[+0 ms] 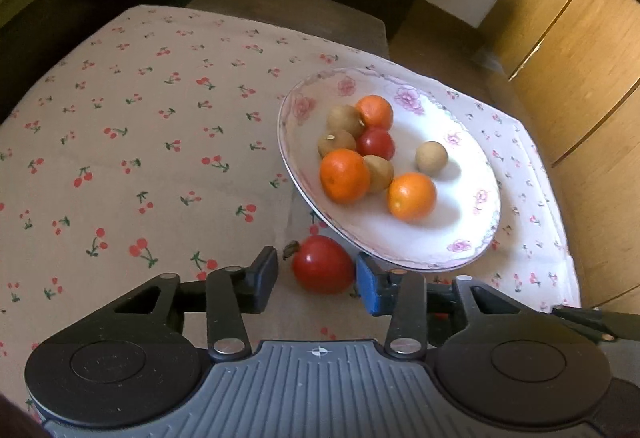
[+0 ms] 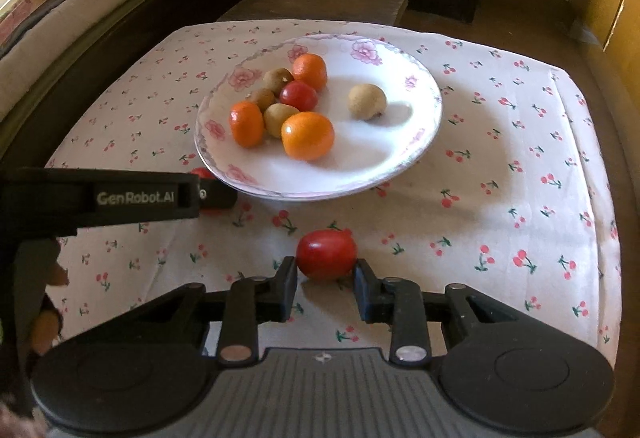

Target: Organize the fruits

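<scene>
plate [image 2: 424, 118]: 1 | oranges [image 2: 307, 136]: 3 | brown fruits [image 2: 367, 101]: 4 | red fruits [image 2: 326, 255]: 3

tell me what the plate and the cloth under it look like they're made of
The plate: probably glazed ceramic or melamine; glossy white with printed pink flowers and soft highlights, so the look leaves it open. The cloth: thin woven fabric, likely cotton, matte with a cherry print, lying a little unevenly over the table edges.
</scene>
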Demonstrator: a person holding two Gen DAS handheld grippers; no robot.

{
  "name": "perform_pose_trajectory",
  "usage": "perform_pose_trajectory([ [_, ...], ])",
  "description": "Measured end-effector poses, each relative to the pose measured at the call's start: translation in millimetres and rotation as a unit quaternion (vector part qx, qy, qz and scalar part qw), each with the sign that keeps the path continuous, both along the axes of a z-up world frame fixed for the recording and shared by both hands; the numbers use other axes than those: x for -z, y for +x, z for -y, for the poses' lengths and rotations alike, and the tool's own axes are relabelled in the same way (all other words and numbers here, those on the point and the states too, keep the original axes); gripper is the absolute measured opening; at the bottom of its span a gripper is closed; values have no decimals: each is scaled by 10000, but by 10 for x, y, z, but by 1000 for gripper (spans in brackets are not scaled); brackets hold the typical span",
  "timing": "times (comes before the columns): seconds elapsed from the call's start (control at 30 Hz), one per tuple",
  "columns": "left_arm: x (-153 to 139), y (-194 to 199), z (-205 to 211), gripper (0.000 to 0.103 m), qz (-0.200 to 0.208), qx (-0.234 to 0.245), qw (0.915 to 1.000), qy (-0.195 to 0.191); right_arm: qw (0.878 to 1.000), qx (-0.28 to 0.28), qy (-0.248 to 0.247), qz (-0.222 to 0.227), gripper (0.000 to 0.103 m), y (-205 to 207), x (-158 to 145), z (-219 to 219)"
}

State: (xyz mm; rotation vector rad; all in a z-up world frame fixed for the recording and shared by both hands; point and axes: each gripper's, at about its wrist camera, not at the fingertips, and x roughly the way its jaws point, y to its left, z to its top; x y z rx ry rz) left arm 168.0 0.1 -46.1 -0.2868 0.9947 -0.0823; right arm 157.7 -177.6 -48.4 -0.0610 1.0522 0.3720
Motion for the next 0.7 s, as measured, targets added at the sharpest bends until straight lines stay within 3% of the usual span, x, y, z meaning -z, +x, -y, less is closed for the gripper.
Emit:
perform_pose_trajectory([
  [0.17,9,3,25,44,46,35,9999,89,9999,36,136,14,30,-9,-53,54],
  [0.7,-210,-378,15,43,154,494,9986,86,9995,87,271,165,30,-256,-288,209],
])
